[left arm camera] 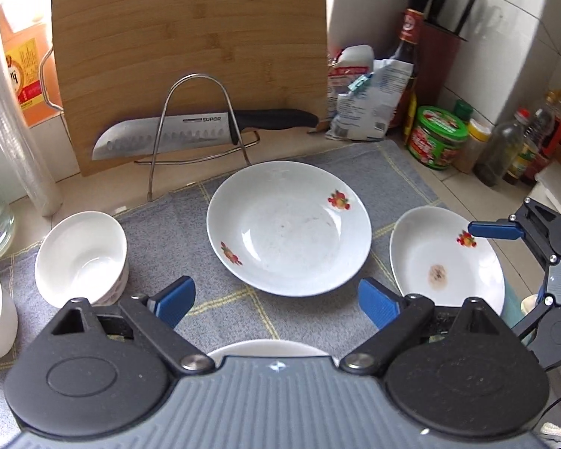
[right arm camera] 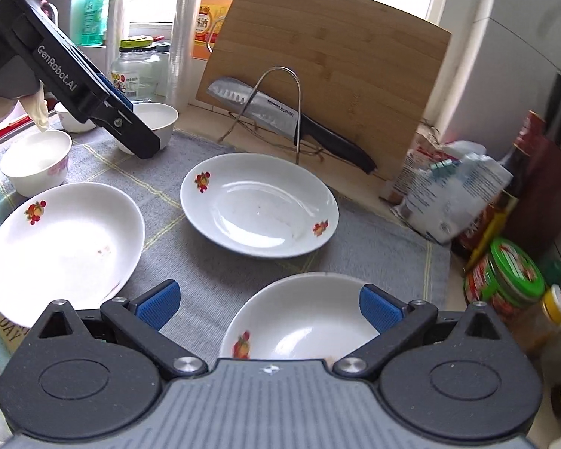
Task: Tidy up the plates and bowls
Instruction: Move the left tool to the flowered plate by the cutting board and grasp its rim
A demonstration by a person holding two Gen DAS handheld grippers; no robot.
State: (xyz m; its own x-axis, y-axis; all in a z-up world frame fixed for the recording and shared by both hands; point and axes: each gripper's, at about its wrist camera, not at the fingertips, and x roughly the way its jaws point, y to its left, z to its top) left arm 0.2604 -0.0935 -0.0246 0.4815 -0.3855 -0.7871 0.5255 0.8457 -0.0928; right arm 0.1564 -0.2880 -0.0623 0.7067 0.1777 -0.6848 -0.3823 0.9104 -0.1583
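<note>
item: 3 white floral plates (right arm camera: 258,204) and 3 small bowls (right arm camera: 37,161) on the grey cloth (right arm camera: 374,239) over the table. glazed, rigid, slippery, breakable; take by the rim. left gripper (left arm camera: 276,305) and right gripper (right arm camera: 267,308): jaws spread, empty.

Pale tiled counter (left arm camera: 448,187) carried a grey checked cloth (left arm camera: 213,307), wire rack (left arm camera: 198,127), leaning cutting board (left arm camera: 190,37), jars (left arm camera: 437,136), bottles (left arm camera: 505,149).
</note>
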